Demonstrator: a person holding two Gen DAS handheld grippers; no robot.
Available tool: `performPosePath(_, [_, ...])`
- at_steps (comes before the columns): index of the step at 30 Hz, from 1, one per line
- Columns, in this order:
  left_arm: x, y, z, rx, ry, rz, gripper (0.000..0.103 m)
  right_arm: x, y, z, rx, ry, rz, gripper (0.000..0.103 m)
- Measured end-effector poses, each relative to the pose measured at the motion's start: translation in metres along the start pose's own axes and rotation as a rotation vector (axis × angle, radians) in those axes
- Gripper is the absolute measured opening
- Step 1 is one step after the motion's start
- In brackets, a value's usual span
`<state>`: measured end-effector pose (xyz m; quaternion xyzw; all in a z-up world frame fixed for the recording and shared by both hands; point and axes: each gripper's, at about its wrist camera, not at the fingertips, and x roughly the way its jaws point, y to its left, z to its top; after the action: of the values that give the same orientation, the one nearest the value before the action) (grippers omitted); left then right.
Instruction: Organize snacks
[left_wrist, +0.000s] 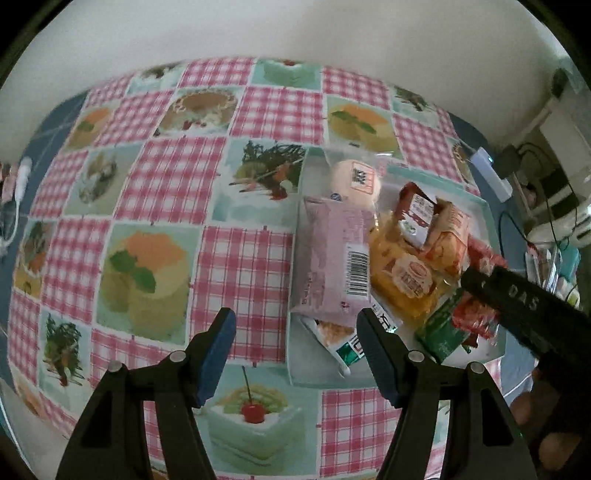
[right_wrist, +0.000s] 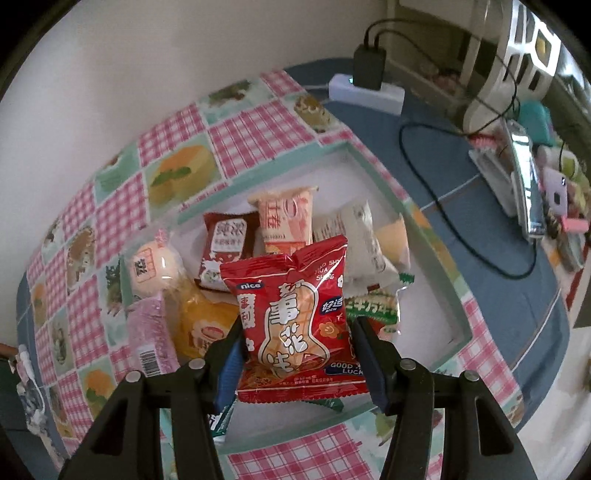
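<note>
A shallow white tray with a mint rim sits on the checked tablecloth and holds several snack packs. My right gripper is shut on a red peanut packet and holds it just above the tray's near side. In the left wrist view the right gripper's black body shows over the tray with the red packet under it. My left gripper is open and empty, at the tray's near left edge, close to a pink packet. A round bun, a yellow pack and a green pack lie in the tray.
The pink-checked tablecloth with cake pictures spreads left of the tray. A white power strip with a black charger and black cables lie on the blue table beyond the tray. Cluttered items stand at the right.
</note>
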<state>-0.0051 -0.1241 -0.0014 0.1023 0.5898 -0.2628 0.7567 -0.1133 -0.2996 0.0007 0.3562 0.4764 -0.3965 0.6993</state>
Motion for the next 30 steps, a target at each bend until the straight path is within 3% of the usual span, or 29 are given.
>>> performPosePath(3, [0.001, 0.007, 0.002, -0.032, 0.011, 0.003, 0.071, 0.003, 0.001, -0.002, -0.003, 0.006, -0.003, 0.071])
performPosePath(6, [0.005, 0.011, 0.003, -0.057, 0.025, 0.008, 0.074, 0.003, 0.003, -0.005, -0.017, 0.011, -0.002, 0.072])
performPosePath(11, [0.007, 0.016, 0.0, -0.062, 0.028, 0.011, 0.079, 0.0, 0.008, -0.01, -0.046, -0.007, 0.003, 0.091])
performPosePath(14, [0.007, 0.02, -0.003, -0.06, 0.026, 0.02, 0.081, -0.006, 0.009, -0.016, -0.071, -0.024, 0.021, 0.092])
performPosePath(17, [0.006, 0.028, -0.009, -0.062, 0.022, 0.039, 0.094, -0.011, 0.007, -0.027, -0.079, -0.037, 0.032, 0.099])
performPosePath(18, [0.005, 0.03, -0.01, -0.065, 0.018, 0.044, 0.094, -0.013, 0.006, -0.031, -0.083, -0.041, 0.032, 0.103])
performPosePath(30, [-0.014, 0.059, -0.035, -0.077, -0.032, 0.126, 0.094, -0.035, 0.012, -0.088, -0.206, -0.078, 0.019, 0.103])
